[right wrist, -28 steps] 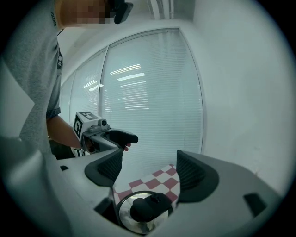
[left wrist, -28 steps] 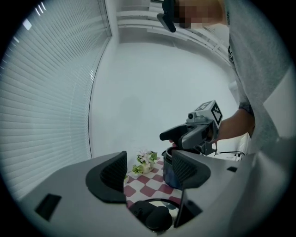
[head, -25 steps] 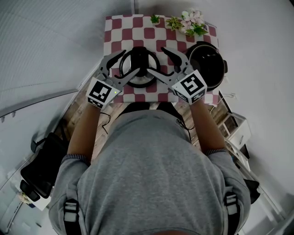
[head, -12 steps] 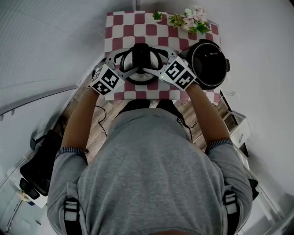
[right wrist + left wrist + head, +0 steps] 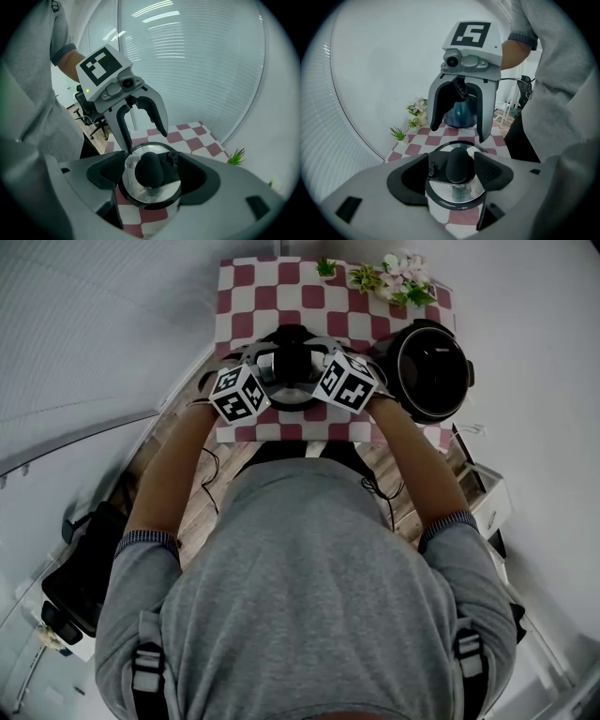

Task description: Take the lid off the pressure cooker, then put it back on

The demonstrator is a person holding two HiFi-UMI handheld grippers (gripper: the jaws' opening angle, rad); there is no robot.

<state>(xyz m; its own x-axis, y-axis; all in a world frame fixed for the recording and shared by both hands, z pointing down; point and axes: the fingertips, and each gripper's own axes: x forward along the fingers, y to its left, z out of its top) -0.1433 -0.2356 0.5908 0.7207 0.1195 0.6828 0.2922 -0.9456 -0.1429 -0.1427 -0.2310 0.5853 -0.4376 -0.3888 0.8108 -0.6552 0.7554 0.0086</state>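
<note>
The steel lid (image 5: 291, 400) with its black knob (image 5: 292, 362) lies on the checkered tablecloth (image 5: 253, 296), left of the open black pressure cooker pot (image 5: 429, 371). My left gripper (image 5: 264, 367) reaches over the lid from the left and my right gripper (image 5: 322, 360) from the right, facing each other. In the left gripper view the knob (image 5: 459, 164) stands between the open jaws of my left gripper (image 5: 452, 172), with the open right gripper (image 5: 458, 132) opposite. In the right gripper view my right gripper (image 5: 150, 174) straddles the same knob (image 5: 150, 169), also open.
Small potted plants and flowers (image 5: 398, 279) line the table's far edge. The table is narrow, with wood floor and cables at its near side. An office chair (image 5: 80, 568) stands at the lower left, and a white shelf (image 5: 483, 502) sits to the right.
Both grippers moved forward and inward from in front of the lid, tilting down over it. Their jaws now straddle the knob from opposite sides.
</note>
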